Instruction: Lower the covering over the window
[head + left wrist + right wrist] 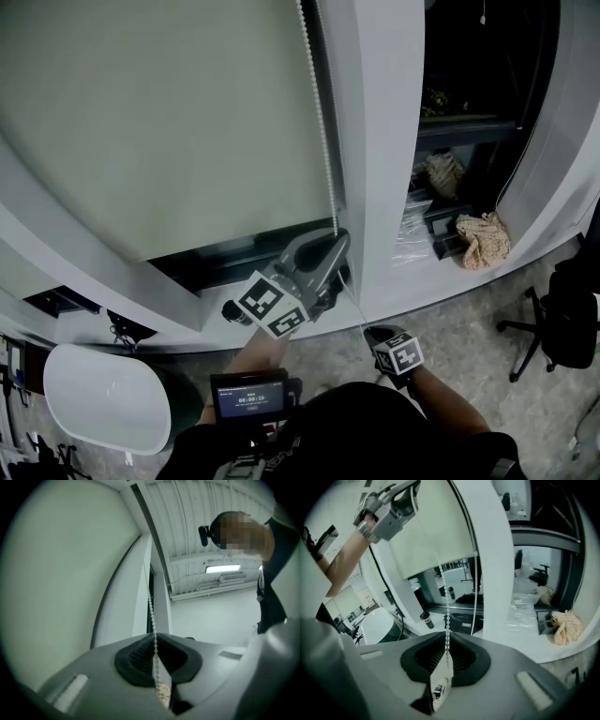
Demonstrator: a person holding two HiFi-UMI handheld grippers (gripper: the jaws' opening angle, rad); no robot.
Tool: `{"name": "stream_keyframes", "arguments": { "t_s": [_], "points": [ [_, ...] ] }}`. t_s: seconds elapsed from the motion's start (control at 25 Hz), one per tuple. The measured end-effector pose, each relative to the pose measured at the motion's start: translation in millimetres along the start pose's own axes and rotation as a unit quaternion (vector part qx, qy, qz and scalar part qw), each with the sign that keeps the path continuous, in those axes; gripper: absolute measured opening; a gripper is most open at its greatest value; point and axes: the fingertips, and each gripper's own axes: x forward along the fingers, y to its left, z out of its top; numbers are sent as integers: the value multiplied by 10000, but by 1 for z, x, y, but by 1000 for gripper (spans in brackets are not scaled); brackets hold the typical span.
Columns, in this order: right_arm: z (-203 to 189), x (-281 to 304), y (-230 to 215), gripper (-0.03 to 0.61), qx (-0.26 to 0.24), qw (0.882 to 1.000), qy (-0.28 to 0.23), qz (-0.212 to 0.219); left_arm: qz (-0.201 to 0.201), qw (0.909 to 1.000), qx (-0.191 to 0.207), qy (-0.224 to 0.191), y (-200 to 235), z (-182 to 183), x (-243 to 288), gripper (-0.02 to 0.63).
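Observation:
A pale roller blind [159,122] covers most of the window, with a dark strip of glass left below its bottom edge. A white bead chain [319,112] hangs along the frame to its right. My left gripper [334,242] is at the chain's lower part, just under the blind's edge. It is shut on the chain [151,606], which runs up from between the pads of this gripper [155,637]. My right gripper [373,332] is lower and to the right. It [447,637] is also shut on the chain [446,611], and a second strand [476,597] hangs free beside it.
The white window sill [441,281] carries a crumpled cloth [483,239] and clear plastic bags [412,230]. A dark cup [424,619] stands on the sill too. A white rounded table [103,394] is at lower left, an office chair [553,328] at right.

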Motion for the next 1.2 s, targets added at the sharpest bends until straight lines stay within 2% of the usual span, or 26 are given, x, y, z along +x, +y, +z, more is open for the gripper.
{"name": "stream_keyframes", "arguments": {
  "t_s": [0.08,0.16,0.2,0.28,0.36,0.48,0.56,0.64,0.76,0.88,0.96,1.04,1.12,1.2],
  "points": [
    [14,-14,-19,95,318,9985,-407,-155,133,9995,-147,241,7,-35,-8,5],
    [55,-43,-35,113,593,9900,-1243,-289,239,9980,-433,394,12,-73,-16,5],
    [82,-63,-40,121,725,9816,-1739,-322,339,9967,-545,496,13,-91,-20,5],
    [144,-112,-40,123,892,9576,-2728,-263,616,9938,-618,696,12,-122,-33,5],
    [208,-164,-24,129,863,9285,-3610,57,774,9908,-687,874,2,-150,-45,3],
    [294,-230,27,136,268,8954,-4377,776,592,9837,-866,1458,-27,-200,-57,3],
    [340,-263,64,143,-366,8798,-4619,1060,353,9742,-753,2096,-49,-241,-68,3],
    [377,-285,93,144,-882,8685,-4742,1146,245,9635,-684,2576,-62,-280,-88,3],
    [420,-301,123,160,-1371,8641,-4695,1185,309,9531,-782,2908,-66,-317,-115,3],
    [452,-301,139,172,-1774,8663,-4585,882,336,9524,-920,2886,-68,-322,-124,3],
    [470,-296,140,170,-1748,8725,-4495,782,247,9526,-903,2896,-71,-320,-122,3],
    [480,-293,139,20,-1667,8767,-4440,806,155,9530,-971,2865,-74,-317,-121,5],
    [482,-294,137,17,-1839,8702,-4511,734,-40,9547,-1086,2770,-80,-313,-123,6],
    [481,-298,129,15,-2028,8611,-4636,501,-323,9601,-1107,2548,-84,-304,-127,8]
  ]
}}
